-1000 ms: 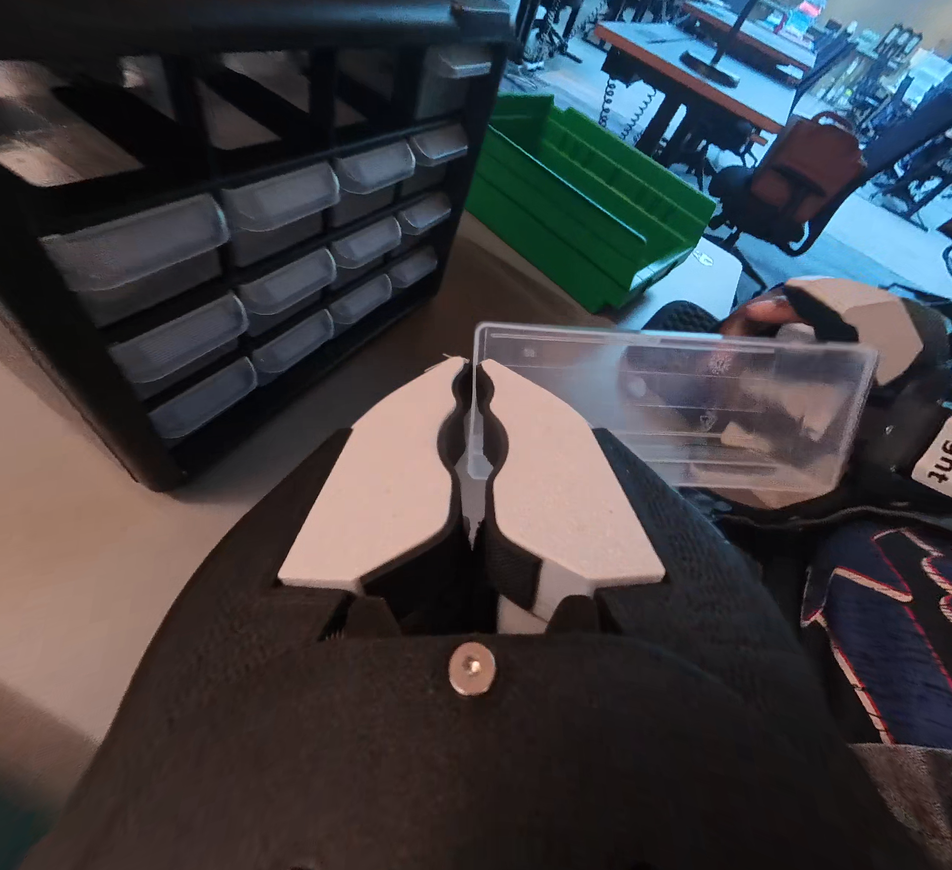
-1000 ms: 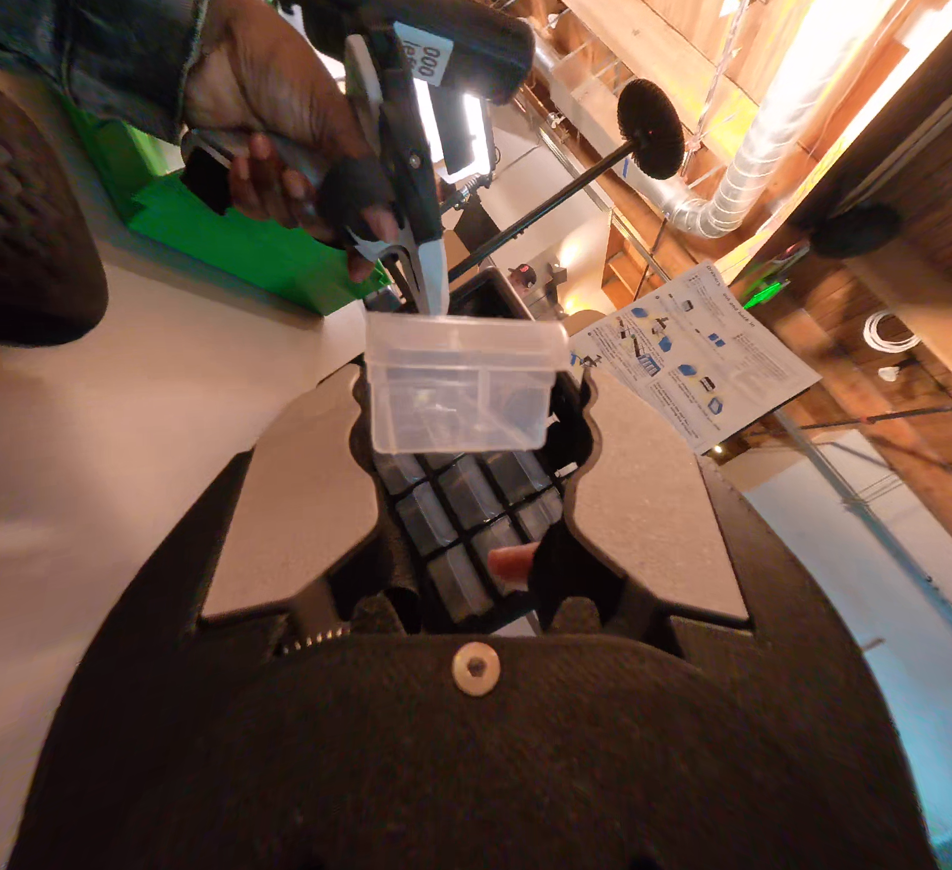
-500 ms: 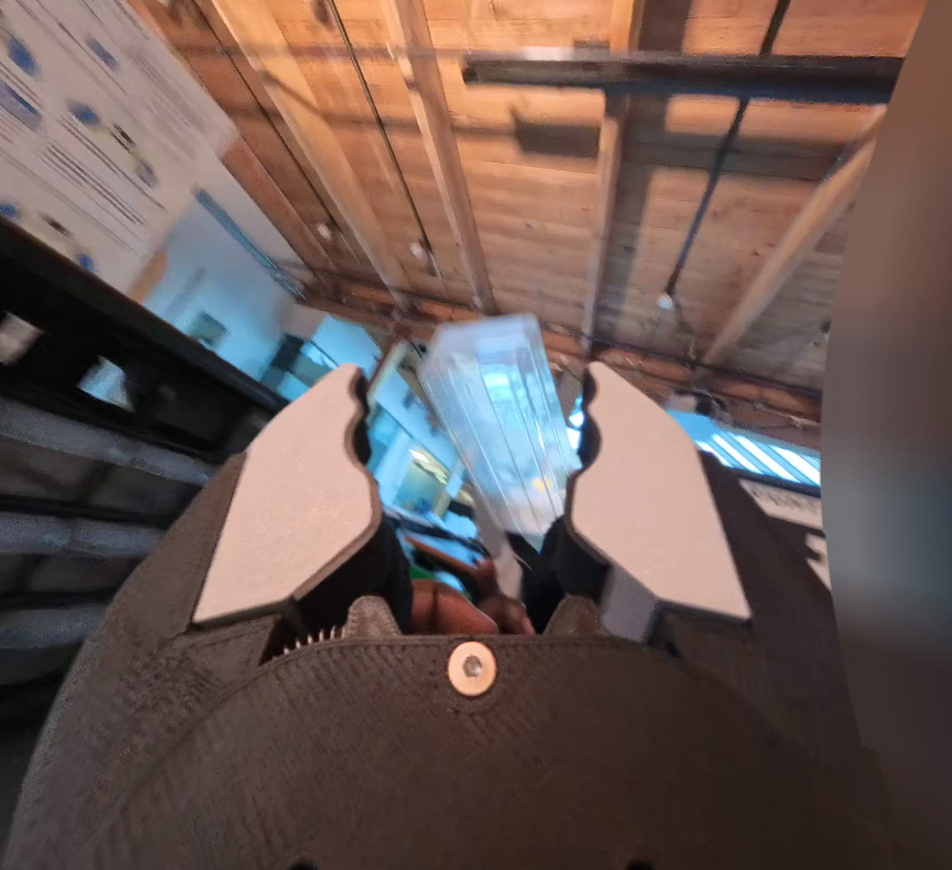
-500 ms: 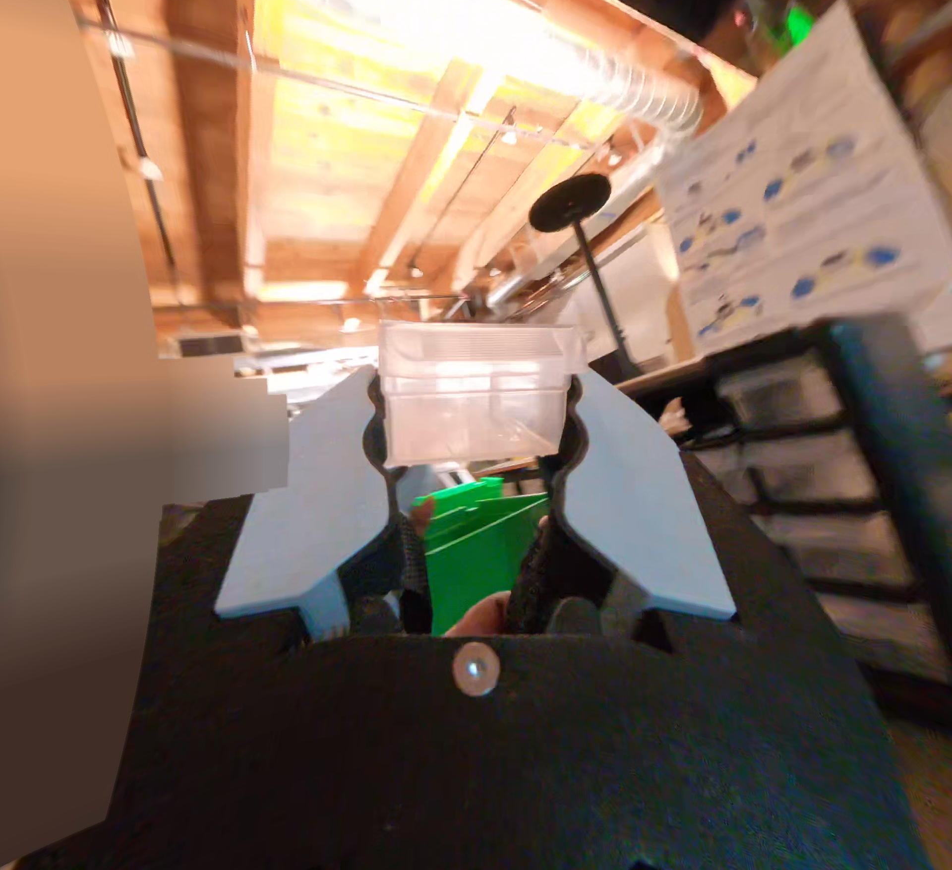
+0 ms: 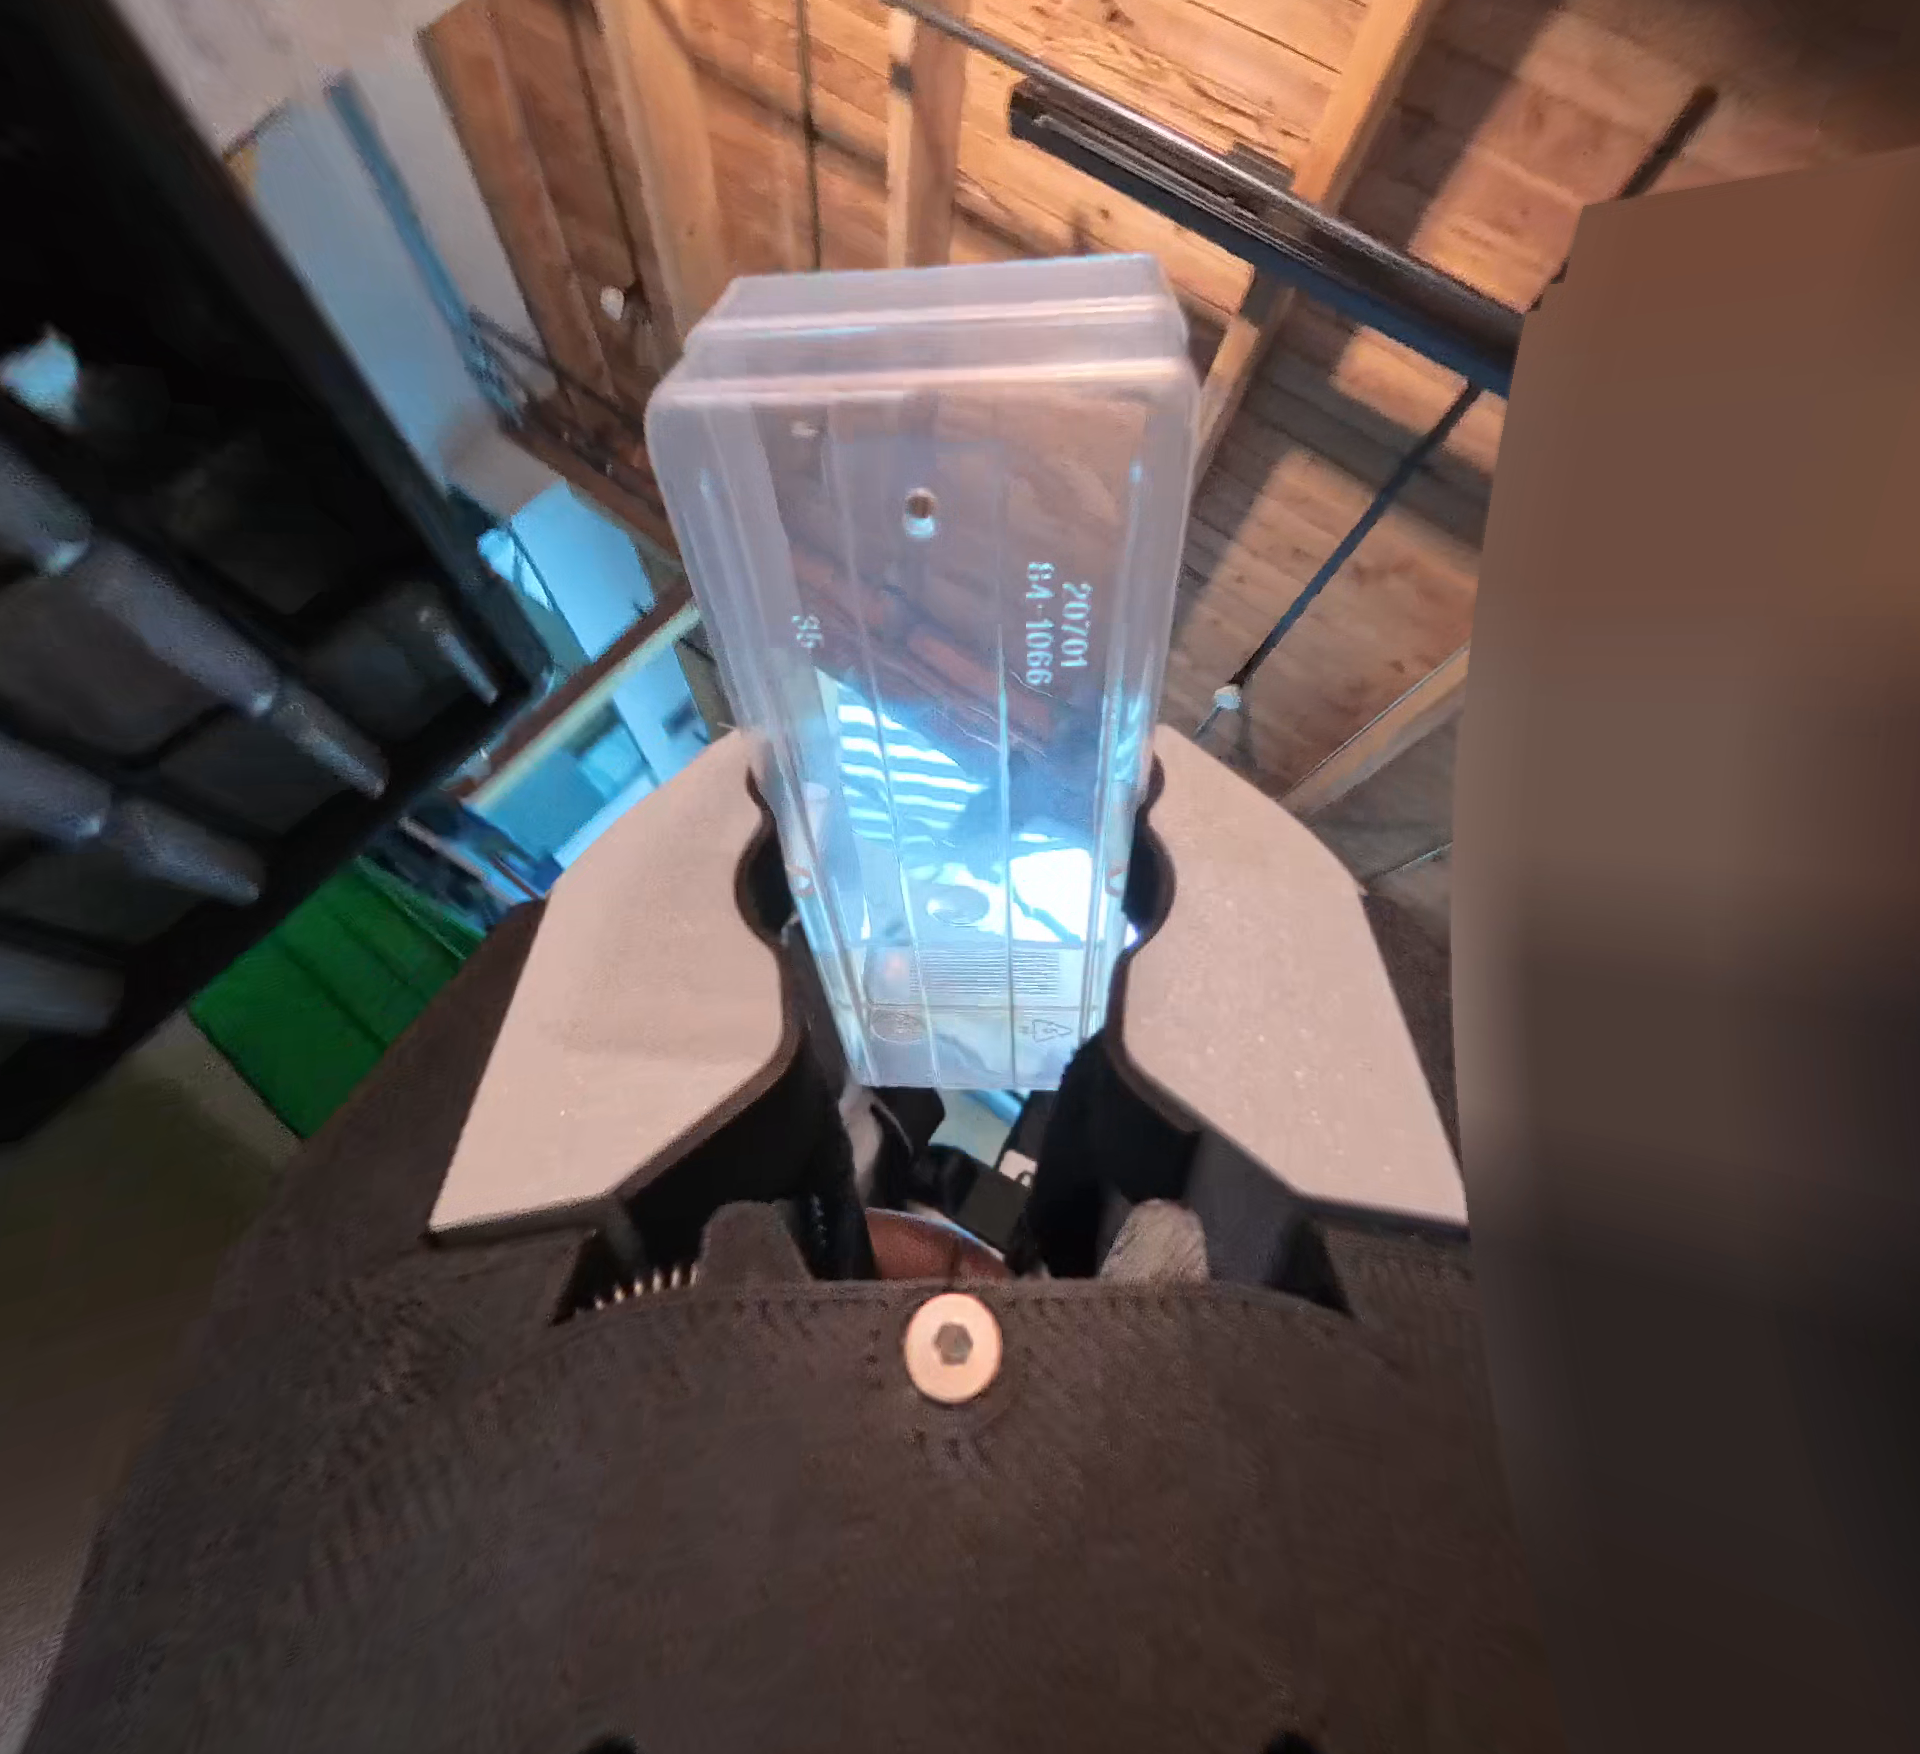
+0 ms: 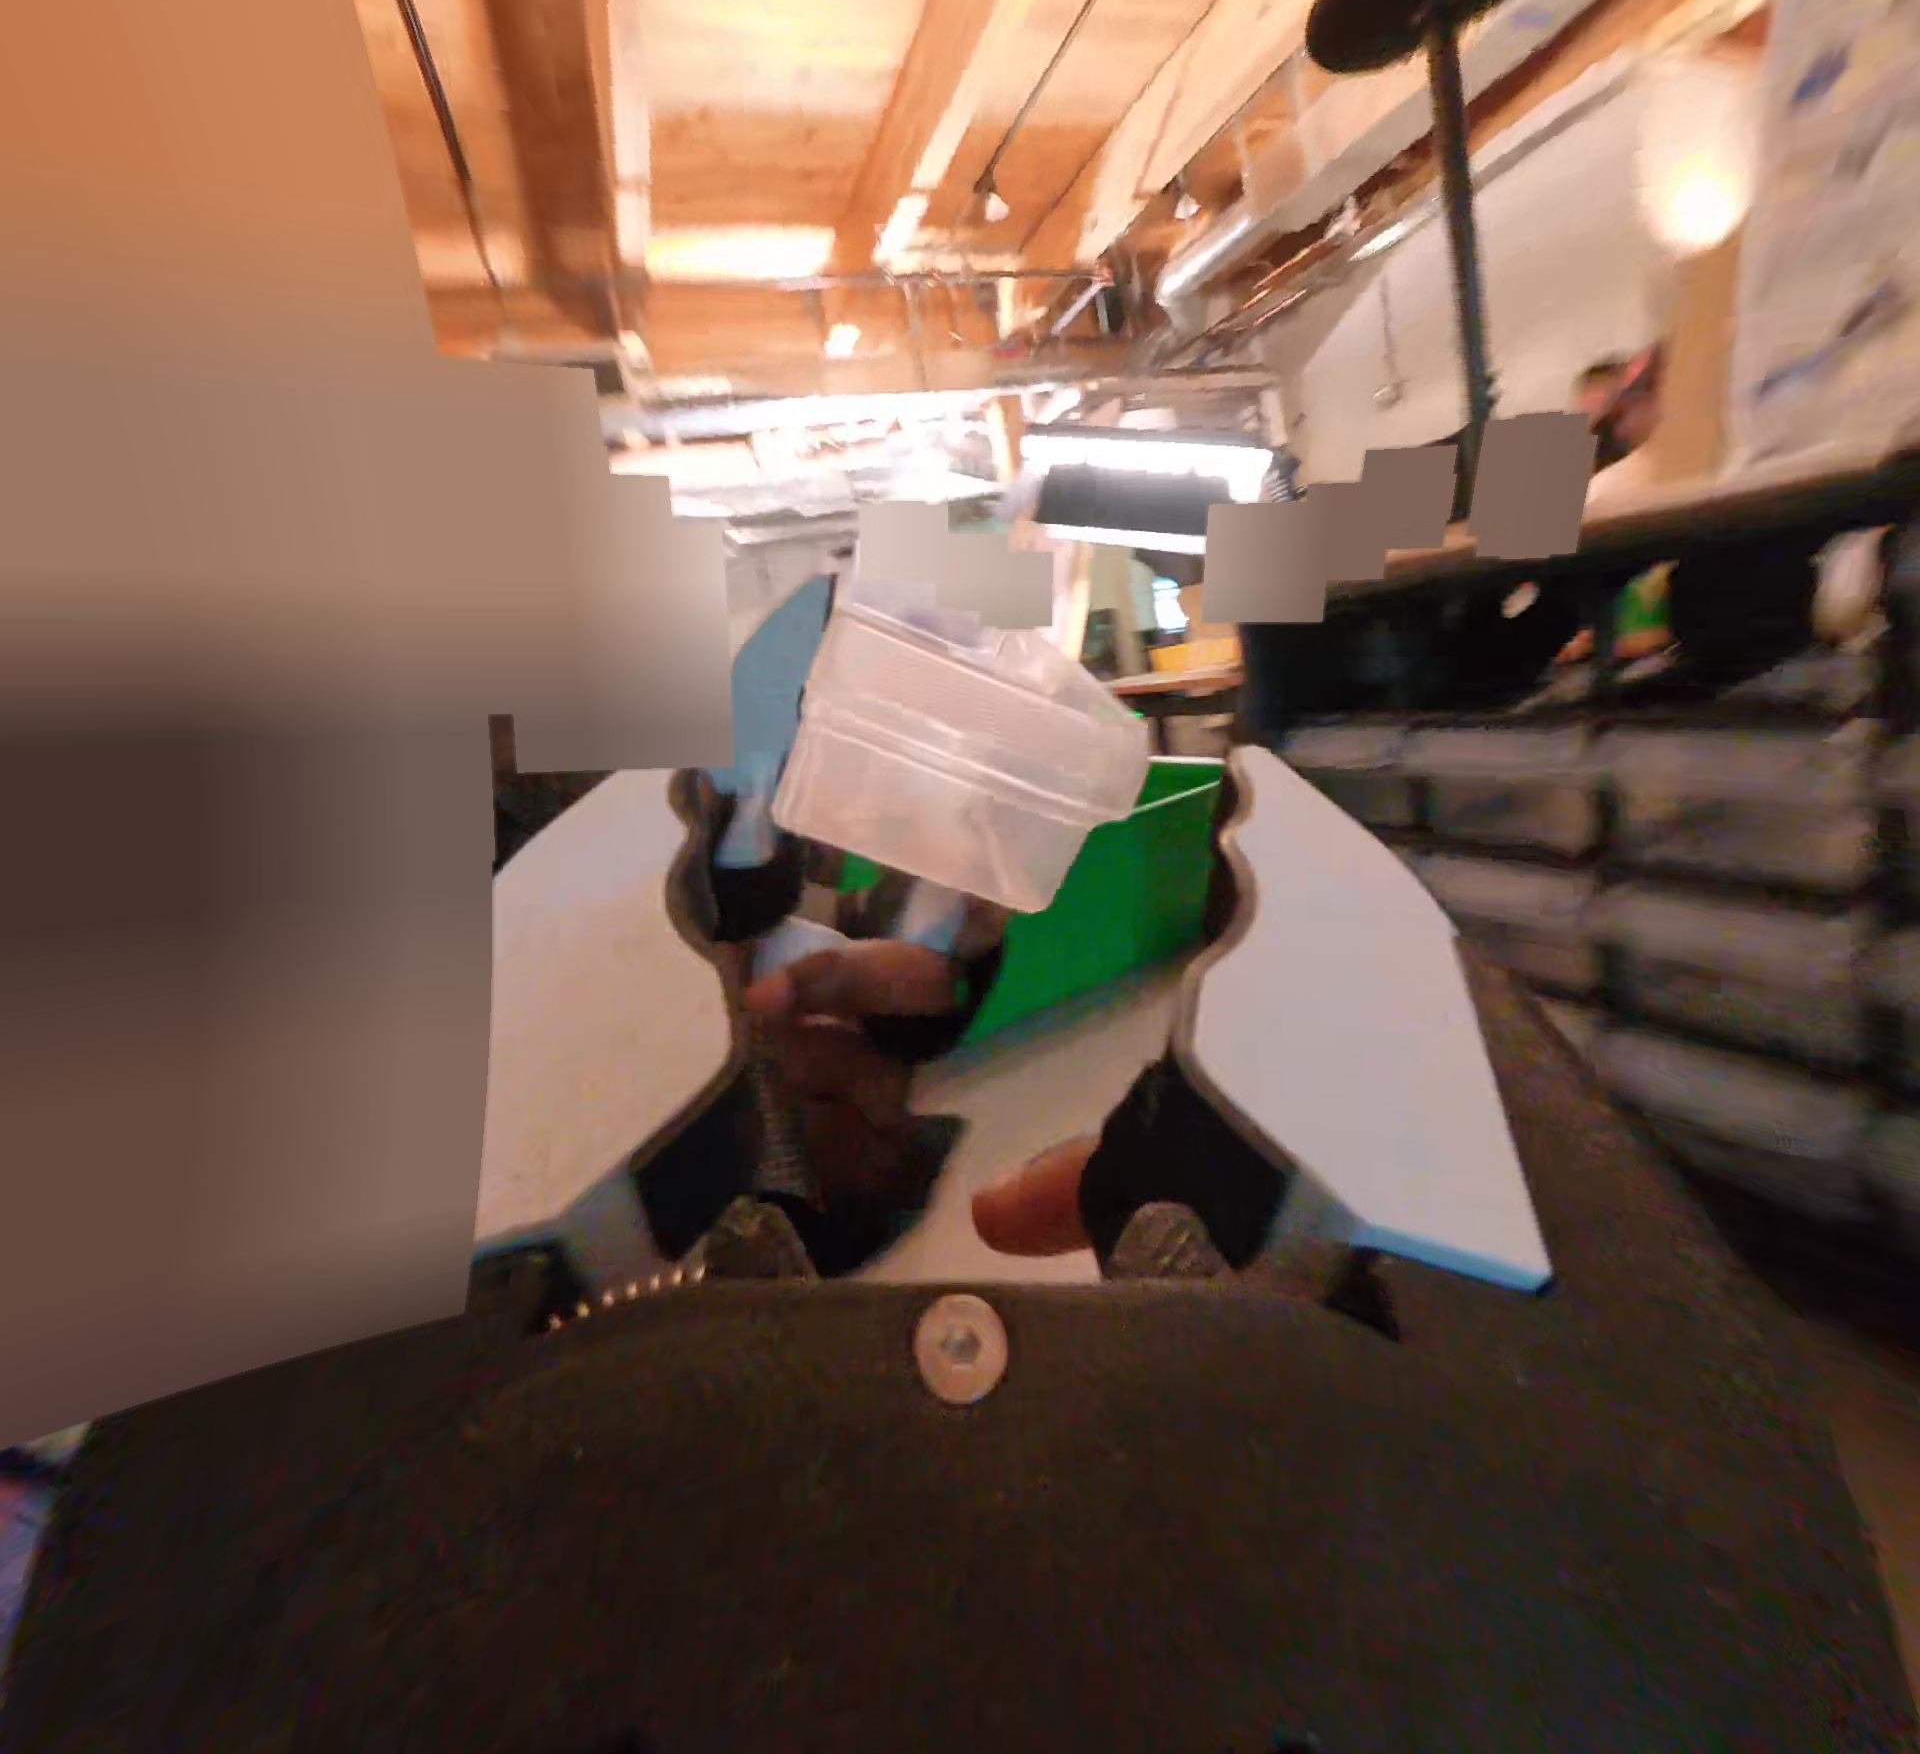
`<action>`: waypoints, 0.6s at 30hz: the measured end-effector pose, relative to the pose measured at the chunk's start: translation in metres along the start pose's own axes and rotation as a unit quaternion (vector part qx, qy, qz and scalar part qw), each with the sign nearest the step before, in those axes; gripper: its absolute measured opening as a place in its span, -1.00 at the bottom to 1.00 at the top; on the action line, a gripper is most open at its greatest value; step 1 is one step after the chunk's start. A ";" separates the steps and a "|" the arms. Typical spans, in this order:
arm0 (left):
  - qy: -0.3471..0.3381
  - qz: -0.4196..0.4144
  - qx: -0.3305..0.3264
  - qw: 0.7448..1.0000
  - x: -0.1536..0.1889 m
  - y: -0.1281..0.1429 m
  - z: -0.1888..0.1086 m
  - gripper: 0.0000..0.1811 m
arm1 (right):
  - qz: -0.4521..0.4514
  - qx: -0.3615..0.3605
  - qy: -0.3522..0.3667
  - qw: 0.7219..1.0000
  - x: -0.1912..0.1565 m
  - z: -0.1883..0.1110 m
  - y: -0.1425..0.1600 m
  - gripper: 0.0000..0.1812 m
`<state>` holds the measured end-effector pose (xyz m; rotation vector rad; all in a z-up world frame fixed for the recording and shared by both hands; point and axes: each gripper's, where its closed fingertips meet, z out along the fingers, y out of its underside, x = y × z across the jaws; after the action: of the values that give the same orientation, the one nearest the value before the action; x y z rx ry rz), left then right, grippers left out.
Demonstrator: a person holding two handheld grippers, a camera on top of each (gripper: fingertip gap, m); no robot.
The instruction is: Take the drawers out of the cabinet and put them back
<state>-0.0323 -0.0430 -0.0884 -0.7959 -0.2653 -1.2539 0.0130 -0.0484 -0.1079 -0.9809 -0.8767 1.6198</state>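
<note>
Between left gripper [image 5: 951, 883] fingers, clear drawer [image 5: 925, 665] pinched; right gripper [image 6: 961, 873] spread, empty. Cabinet [image 5: 197, 665] far left: reinsertion step, align with empty slot.

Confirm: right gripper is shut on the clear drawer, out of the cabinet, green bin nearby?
Wrong gripper. The left gripper is shut on the clear drawer, out of the cabinet, green bin nearby; the left wrist view shows it. The right gripper is open.

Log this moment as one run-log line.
left gripper: shut on clear drawer | right gripper: open, empty | drawer: out of cabinet, held aloft | green bin: beyond
</note>
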 end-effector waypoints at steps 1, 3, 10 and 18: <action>-0.006 -0.040 -0.004 0.999 -0.005 -0.003 -0.001 -0.30 | -0.076 -0.013 0.014 0.997 0.002 -0.003 -0.001 0.05; -0.003 -0.117 -0.012 0.993 -0.012 -0.005 -0.002 -0.30 | -0.275 -0.058 0.051 0.958 0.004 -0.008 0.000 0.00; -0.012 -0.180 -0.053 0.982 -0.022 0.020 0.001 -0.30 | -0.568 -0.102 0.103 0.810 -0.001 -0.012 0.003 -0.29; 0.000 -0.172 -0.099 0.980 -0.017 0.026 0.004 -0.29 | -0.600 -0.112 0.107 0.785 0.000 -0.012 0.005 -0.51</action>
<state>-0.0126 -0.0251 -0.1053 -0.9486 -0.2890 -1.6243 0.0226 -0.0490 -0.1171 -0.4924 -1.1841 0.3025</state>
